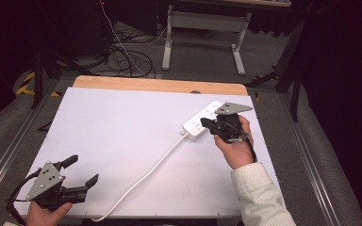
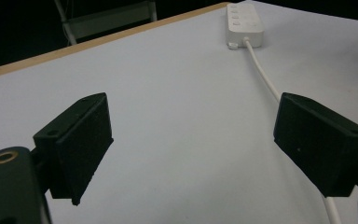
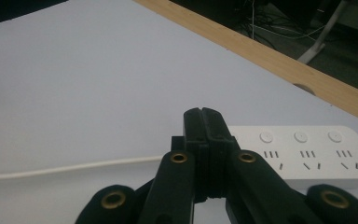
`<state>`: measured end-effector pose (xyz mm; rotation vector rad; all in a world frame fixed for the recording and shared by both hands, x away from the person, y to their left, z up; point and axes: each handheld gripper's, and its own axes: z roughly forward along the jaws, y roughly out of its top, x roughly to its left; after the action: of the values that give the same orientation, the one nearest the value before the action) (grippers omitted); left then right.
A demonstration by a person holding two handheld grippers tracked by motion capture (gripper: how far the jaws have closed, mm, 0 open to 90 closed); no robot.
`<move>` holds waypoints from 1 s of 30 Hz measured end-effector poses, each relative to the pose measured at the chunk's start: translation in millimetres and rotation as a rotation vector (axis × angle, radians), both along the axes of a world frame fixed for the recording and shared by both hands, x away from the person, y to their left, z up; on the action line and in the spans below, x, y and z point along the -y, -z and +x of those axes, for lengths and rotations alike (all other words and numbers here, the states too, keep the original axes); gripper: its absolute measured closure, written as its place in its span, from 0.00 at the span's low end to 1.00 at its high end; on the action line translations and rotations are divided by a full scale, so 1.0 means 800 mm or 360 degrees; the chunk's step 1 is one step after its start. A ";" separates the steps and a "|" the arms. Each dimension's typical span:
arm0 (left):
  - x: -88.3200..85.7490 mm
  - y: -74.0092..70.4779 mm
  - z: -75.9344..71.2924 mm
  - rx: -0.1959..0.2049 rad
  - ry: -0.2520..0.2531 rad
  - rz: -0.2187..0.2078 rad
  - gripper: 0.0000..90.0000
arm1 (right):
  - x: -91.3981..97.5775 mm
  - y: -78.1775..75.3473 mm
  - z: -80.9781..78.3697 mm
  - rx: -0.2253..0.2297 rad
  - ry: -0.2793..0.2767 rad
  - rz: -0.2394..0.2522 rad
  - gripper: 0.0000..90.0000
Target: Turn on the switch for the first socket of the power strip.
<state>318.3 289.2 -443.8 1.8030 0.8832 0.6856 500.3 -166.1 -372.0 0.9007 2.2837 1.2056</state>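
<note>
A white power strip (image 1: 201, 121) lies flat on the white table (image 1: 122, 136), toward its far right part, not far from the wooden edge. It is long and rectangular with rounded corners, and it lies diagonally in the high view. On its top face there is a row of round buttons (image 3: 300, 136), and beside each button a group of socket slots (image 3: 307, 158). A white cable (image 1: 143, 179) leaves its near end and runs across the table in a gentle curve to the near edge.
</note>
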 end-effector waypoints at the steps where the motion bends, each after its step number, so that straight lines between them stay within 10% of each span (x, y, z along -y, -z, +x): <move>1: 0.000 0.000 0.000 0.0000 0.0000 0.0000 0.14 | -0.001 0.002 0.003 0.0001 0.0000 0.0003 1.00; 30: 0.000 0.001 0.001 -0.0008 0.0002 0.0003 0.14 | -0.024 0.071 0.084 -0.0109 0.0086 -0.0087 1.00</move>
<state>318.8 288.9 -444.4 1.8079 0.8849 0.6815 567.3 -147.0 -428.5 0.9907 2.3183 1.1002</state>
